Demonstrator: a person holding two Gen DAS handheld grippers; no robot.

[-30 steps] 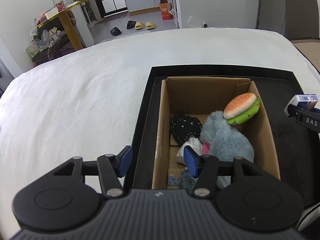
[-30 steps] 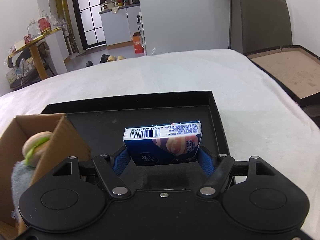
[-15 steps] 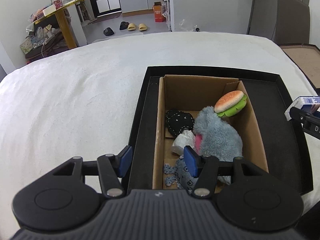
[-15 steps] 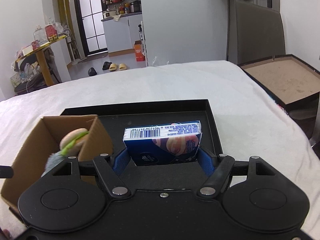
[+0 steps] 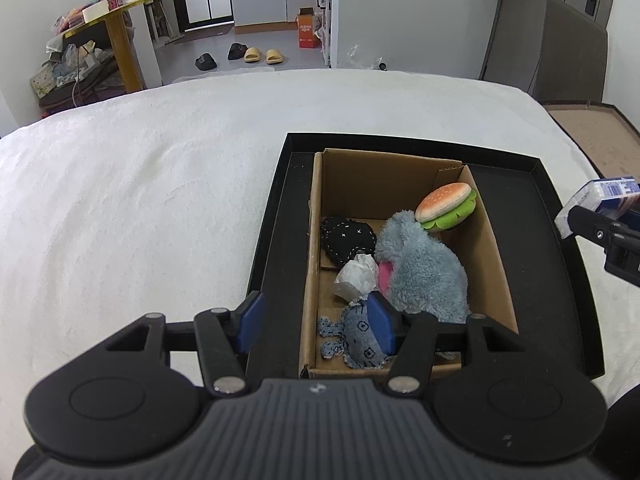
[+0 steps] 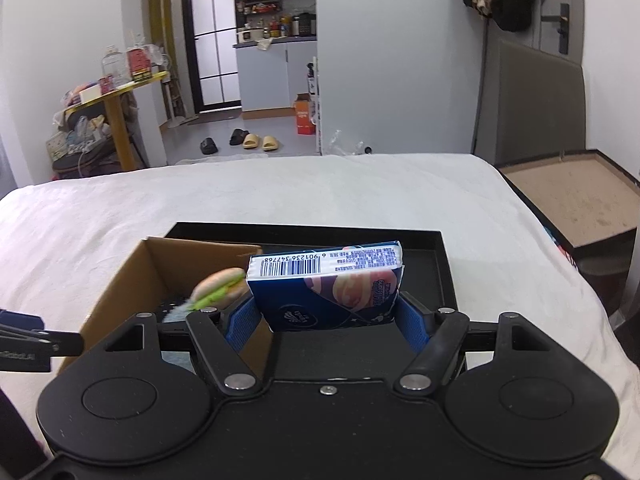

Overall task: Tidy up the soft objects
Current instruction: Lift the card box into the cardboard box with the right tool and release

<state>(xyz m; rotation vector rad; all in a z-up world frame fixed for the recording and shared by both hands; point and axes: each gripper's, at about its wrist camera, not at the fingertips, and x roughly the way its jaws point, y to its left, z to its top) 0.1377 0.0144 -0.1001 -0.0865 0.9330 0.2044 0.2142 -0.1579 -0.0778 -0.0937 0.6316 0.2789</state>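
Note:
A cardboard box point(image 5: 494, 256) stands in a black tray point(image 5: 276, 216) on the white bed. In it lie a plush burger point(image 5: 446, 206), a grey-blue furry toy point(image 5: 424, 268), a black stitched pouch point(image 5: 348, 236), a white crumpled wad point(image 5: 356, 278) and a denim toy point(image 5: 356, 340). My left gripper point(image 5: 316, 322) is open and empty above the box's near left corner. My right gripper point(image 6: 326, 320) is shut on a blue tissue pack point(image 6: 328, 288), held above the tray right of the box point(image 6: 132, 276); the pack also shows in the left wrist view point(image 5: 600, 200).
The white bed cover point(image 5: 140, 208) spreads left and beyond the tray. A brown-lined black tray point(image 6: 576, 196) sits off the bed's right side. A yellow table point(image 5: 116, 36) and slippers point(image 5: 264, 54) are on the floor beyond.
Both grippers have pulled back and risen, so the box and tray look smaller and farther. The right gripper still holds the pack, now tilted a little.

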